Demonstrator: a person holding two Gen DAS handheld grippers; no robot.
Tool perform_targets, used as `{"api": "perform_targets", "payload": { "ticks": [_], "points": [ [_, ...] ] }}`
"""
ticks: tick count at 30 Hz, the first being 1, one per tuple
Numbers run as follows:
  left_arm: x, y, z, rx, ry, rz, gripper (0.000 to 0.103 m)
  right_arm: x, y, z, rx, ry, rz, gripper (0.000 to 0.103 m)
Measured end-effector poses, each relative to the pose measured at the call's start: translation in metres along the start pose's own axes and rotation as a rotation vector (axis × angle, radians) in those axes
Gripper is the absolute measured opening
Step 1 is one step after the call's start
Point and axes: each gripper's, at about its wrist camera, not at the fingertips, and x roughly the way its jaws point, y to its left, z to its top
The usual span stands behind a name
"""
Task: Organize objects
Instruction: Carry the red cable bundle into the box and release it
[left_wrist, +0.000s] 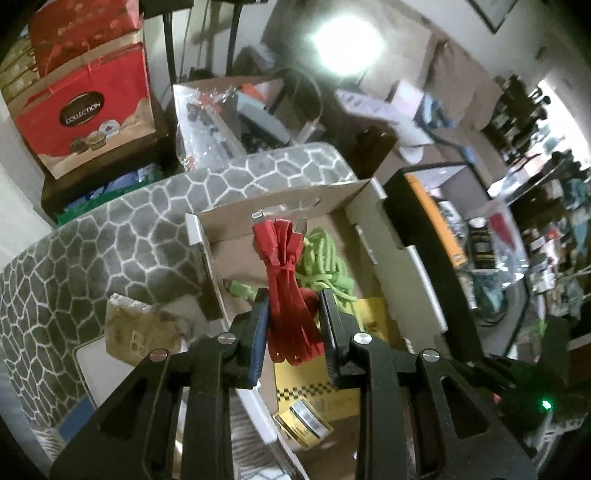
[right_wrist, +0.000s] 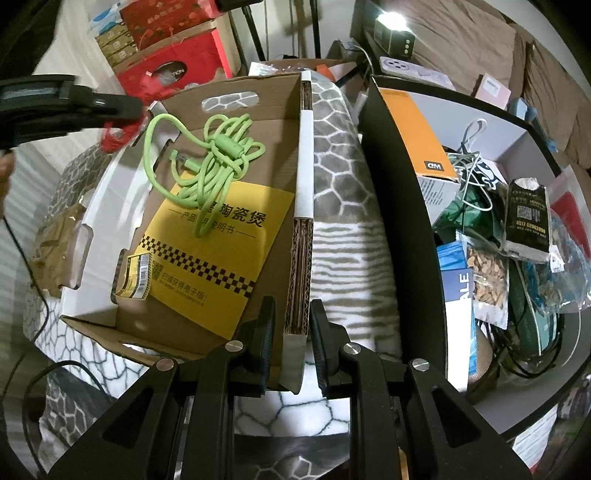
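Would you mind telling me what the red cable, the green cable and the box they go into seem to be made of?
Red cable: flat, smooth, slightly glossy strands, probably rubbery plastic.
Green cable: round with a matte, woven-looking surface, likely braided fabric over the wire.
Box: brown corrugated cardboard, since the fluted layers show along its cut wall edge; the outside looks white-coated.

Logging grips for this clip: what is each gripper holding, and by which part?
Left gripper: the bundled red cable, held around the looped lower half. Right gripper: the cardboard box, on its right side wall's top edge.
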Motion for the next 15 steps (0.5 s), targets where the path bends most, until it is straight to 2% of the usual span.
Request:
{"api": "perform_targets", "payload": {
  "ticks": [4, 6, 8, 12, 14, 15],
  "points": [
    [0.020, 0.000, 0.002, -0.028, 0.026, 0.027, 0.025, 0.000, -0.001, 0.000, 0.003, 0.000, 0.006, 0.020],
    [0.021, 0.002, 0.001, -0.038, 0.023, 0.014, 0.030, 0.000, -0.001, 0.000, 0.003, 0.000, 0.006, 0.020],
    [0.017, 0.006, 0.000, -0.050, 0.022, -0.004, 0.040, 0.000, -0.001, 0.000, 0.005, -0.001, 0.010, 0.021],
    [-0.001, 0.015, 0.000, -0.063, -0.004, -0.029, 0.043, -0.001, -0.001, 0.000, 0.007, -0.002, 0.015, 0.021],
    [-0.013, 0.023, 0.002, -0.070, -0.025, -0.032, 0.049, 0.000, -0.002, 0.000, 0.007, -0.002, 0.014, 0.021],
    [-0.018, 0.028, 0.002, -0.075, -0.033, -0.029, 0.055, 0.000, -0.002, 0.000, 0.007, -0.002, 0.014, 0.021]
  ]
}}
